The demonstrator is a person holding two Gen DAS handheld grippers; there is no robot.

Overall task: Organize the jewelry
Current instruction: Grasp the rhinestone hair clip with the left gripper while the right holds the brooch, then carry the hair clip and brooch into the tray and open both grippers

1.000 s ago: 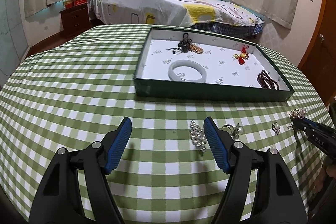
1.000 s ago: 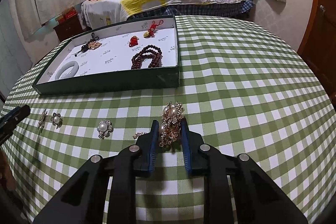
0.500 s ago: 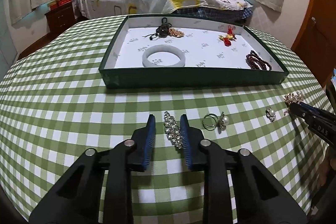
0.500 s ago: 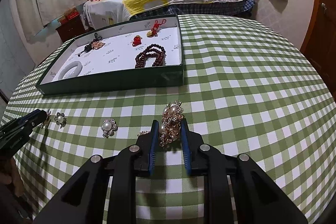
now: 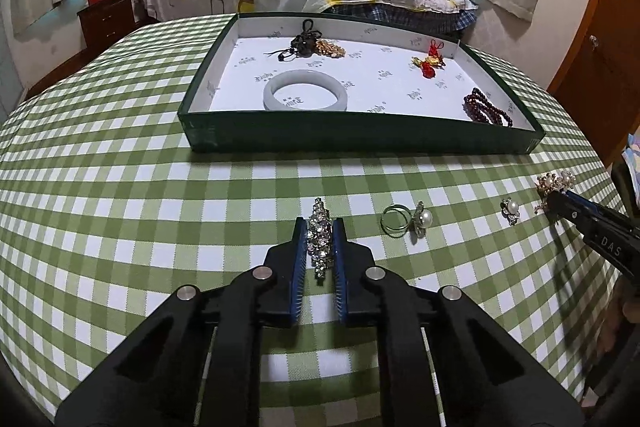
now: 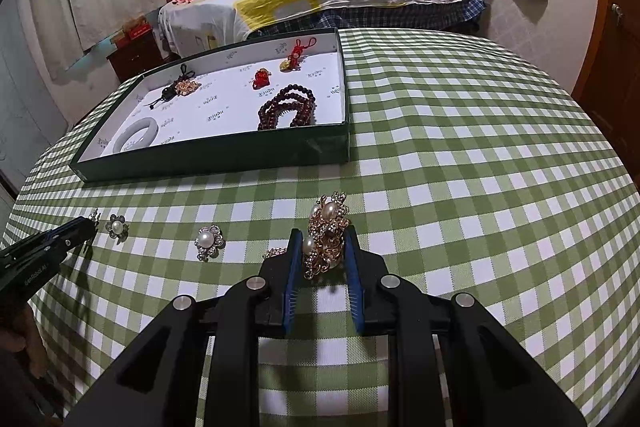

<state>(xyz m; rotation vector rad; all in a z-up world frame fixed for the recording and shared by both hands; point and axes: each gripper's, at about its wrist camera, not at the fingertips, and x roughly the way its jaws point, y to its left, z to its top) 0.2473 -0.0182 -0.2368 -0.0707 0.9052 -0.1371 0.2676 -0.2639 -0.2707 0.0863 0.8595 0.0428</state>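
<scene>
Now, at lower centre of the left view, my left hand-held gripper [image 5: 320, 247] has just been closing and pinches the rhinestone brooch [image 5: 320, 235] on the table [image 5: 120, 227]. My right hand-held gripper [image 6: 324, 251], nearly closed, grips the gold pearl brooch [image 6: 326, 235]. Both pickups look made; next, I judge, comes a lift over the green tray [image 5: 360, 141] wall above.
</scene>
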